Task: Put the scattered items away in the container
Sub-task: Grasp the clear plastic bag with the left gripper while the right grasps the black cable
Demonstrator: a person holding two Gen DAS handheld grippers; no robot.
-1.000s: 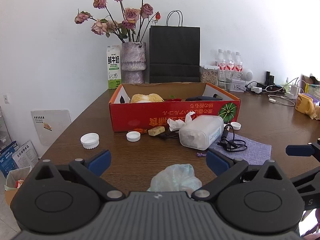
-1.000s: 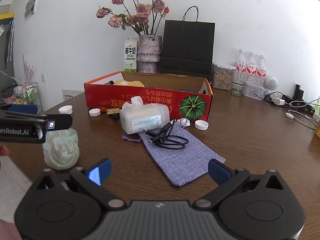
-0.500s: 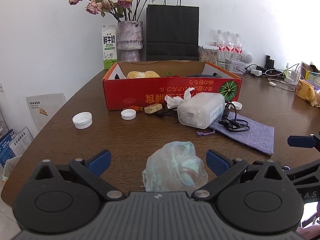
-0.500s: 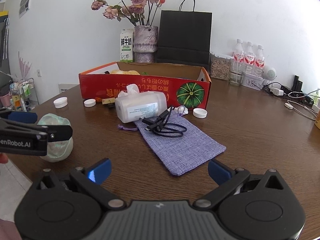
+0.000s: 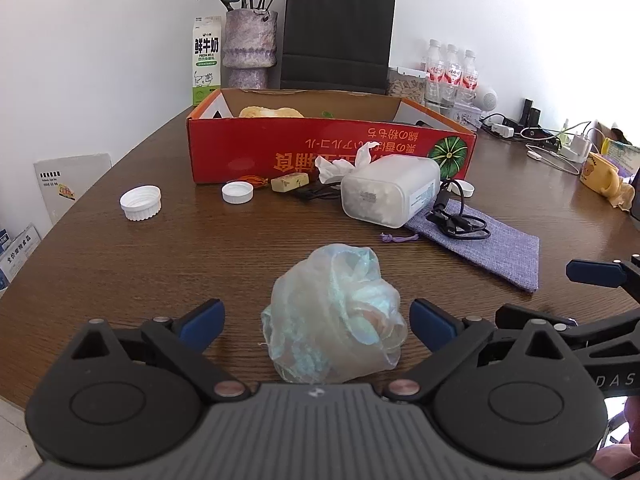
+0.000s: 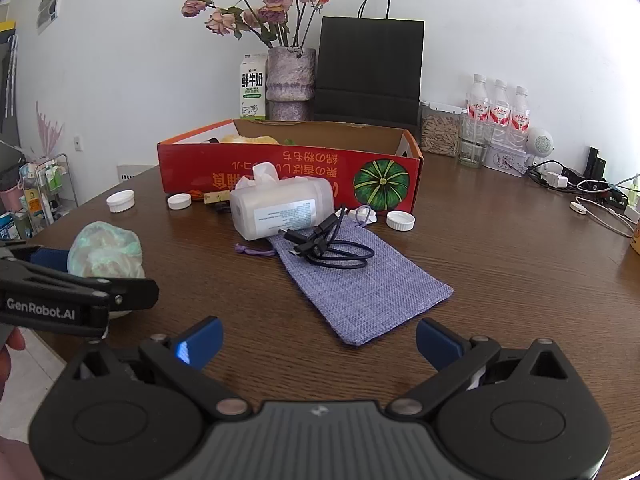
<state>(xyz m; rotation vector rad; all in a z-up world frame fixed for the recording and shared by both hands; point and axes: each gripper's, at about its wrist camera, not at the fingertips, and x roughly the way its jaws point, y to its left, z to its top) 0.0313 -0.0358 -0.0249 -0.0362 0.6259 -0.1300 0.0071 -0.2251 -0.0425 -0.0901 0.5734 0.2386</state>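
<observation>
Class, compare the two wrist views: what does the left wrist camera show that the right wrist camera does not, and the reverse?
Only the left wrist view shows the yellow mug at the table's right edge. Only the right wrist view shows the wire rack beside the table. Both show the red box, the purple pouch and the crumpled bag between the left gripper's closing fingers, untouched.

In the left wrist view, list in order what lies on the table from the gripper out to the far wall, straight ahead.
Crumpled plastic bag → tissue pack → red cardboard box → black paper bag.
</observation>
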